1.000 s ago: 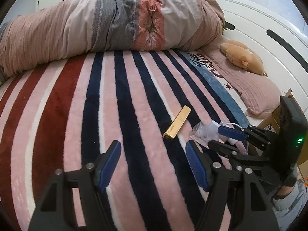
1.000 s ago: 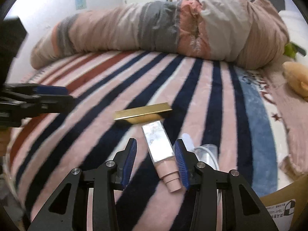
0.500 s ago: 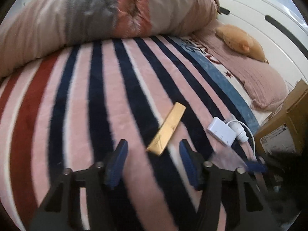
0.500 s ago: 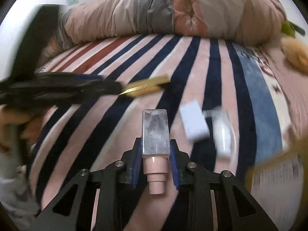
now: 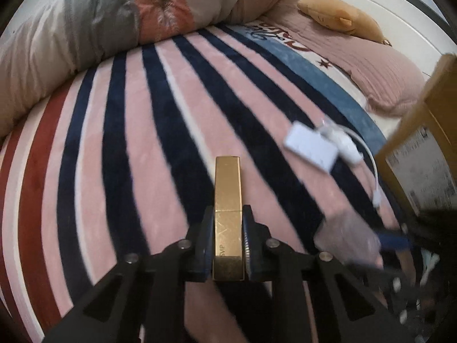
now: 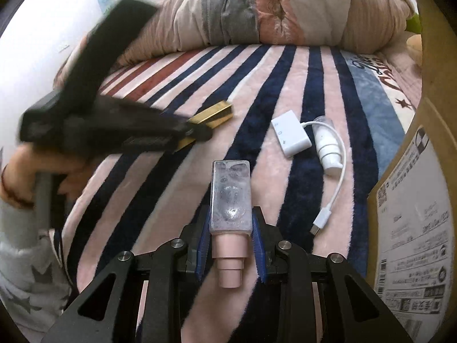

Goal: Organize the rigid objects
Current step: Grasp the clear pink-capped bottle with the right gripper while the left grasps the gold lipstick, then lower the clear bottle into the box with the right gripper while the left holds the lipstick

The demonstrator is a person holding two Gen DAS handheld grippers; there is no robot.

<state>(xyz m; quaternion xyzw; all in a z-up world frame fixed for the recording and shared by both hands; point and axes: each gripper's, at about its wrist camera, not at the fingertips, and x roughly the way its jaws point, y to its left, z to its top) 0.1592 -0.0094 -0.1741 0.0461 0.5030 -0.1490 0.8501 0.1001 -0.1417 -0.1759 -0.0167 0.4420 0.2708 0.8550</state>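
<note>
Both grippers have closed since 1 second ago: my left gripper (image 5: 227,235) pinches the gold case (image 5: 227,214), my right gripper (image 6: 230,241) pinches the pink-capped bottle (image 6: 230,214), each lengthwise between its fingers. Ahead-right, near the blanket's (image 6: 160,200) right edge, stands the cardboard box (image 6: 414,214), nearer my right.

We are in a bedroom at home: a striped blanket (image 5: 171,131), a rolled quilt (image 6: 271,14) far back, a soft toy (image 5: 340,18).
</note>
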